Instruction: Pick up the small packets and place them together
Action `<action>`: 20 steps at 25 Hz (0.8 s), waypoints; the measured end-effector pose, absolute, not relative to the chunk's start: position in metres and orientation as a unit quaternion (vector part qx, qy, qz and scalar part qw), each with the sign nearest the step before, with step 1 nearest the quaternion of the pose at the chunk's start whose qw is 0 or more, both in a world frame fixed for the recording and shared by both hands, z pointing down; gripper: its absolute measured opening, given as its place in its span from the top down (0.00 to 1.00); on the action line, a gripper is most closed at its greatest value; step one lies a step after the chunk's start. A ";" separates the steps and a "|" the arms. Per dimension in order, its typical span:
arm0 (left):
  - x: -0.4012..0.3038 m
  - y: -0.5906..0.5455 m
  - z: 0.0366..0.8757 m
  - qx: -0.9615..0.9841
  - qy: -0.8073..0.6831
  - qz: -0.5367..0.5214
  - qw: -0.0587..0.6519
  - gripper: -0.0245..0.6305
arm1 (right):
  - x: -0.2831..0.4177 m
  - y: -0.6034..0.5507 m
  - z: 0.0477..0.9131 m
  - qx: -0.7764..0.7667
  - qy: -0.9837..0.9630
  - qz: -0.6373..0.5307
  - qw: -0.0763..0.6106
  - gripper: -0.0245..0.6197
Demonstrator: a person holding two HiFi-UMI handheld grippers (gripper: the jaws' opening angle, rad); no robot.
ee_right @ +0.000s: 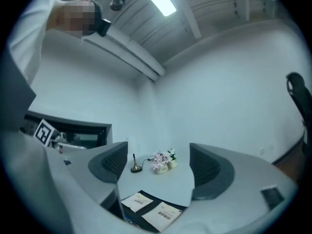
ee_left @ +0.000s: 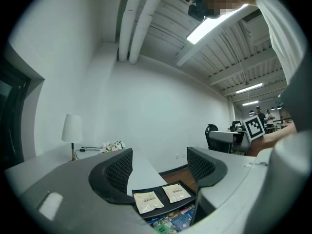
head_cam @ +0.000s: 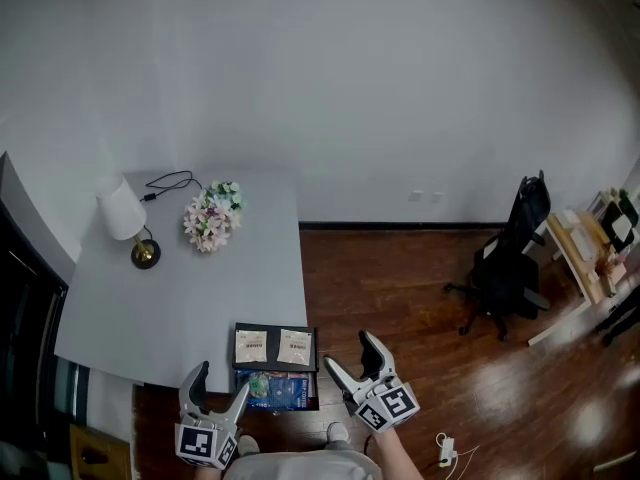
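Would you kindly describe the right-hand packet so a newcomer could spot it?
The grey table has a black tray at its near edge. Two pale packets lie on it side by side; the right-hand packet is the one farther from the lamp.

The middle and near left part of the table (head_cam: 170,298) are left bare, so wide passage is offered there. The far left corner is taken up by a lamp (head_cam: 125,213), whose cable (head_cam: 172,181) is trailed along the far edge. Flowers (head_cam: 212,216) are set towards the far right corner, near the cable. The near right corner is occupied by a black tray (head_cam: 275,326), on which two packets (head_cam: 250,347) are laid flat, side by side. Beyond the right edge, open floor (head_cam: 400,278) is seen up to an office chair (head_cam: 510,258).
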State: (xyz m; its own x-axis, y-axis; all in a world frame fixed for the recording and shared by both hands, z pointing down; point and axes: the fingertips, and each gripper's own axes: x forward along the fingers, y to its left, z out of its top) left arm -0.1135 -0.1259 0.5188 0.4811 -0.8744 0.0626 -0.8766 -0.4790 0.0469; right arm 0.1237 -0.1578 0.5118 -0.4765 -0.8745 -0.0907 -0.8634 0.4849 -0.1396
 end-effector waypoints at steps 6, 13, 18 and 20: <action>-0.098 -0.130 0.521 0.869 -0.493 0.018 0.035 0.42 | 0.113 -0.145 0.533 -0.506 0.862 0.004 -0.034 0.44; -0.093 -0.134 0.521 0.872 -0.489 0.017 0.035 0.42 | 0.093 -0.142 0.528 -0.481 0.876 0.015 -0.037 0.44; -0.092 -0.135 0.522 0.871 -0.490 0.013 0.037 0.42 | 0.087 -0.144 0.524 -0.472 0.881 0.020 -0.034 0.44; -0.092 -0.134 0.522 0.871 -0.490 0.013 0.038 0.42 | 0.086 -0.144 0.525 -0.471 0.881 0.020 -0.035 0.44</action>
State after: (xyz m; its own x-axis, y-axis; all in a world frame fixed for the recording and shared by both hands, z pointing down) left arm -0.0920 -0.1338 0.5225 0.5185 -0.8530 0.0598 -0.8549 -0.5159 0.0540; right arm 0.0865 -0.1438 0.5247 -0.5536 -0.8317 0.0433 -0.8288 0.5553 0.0693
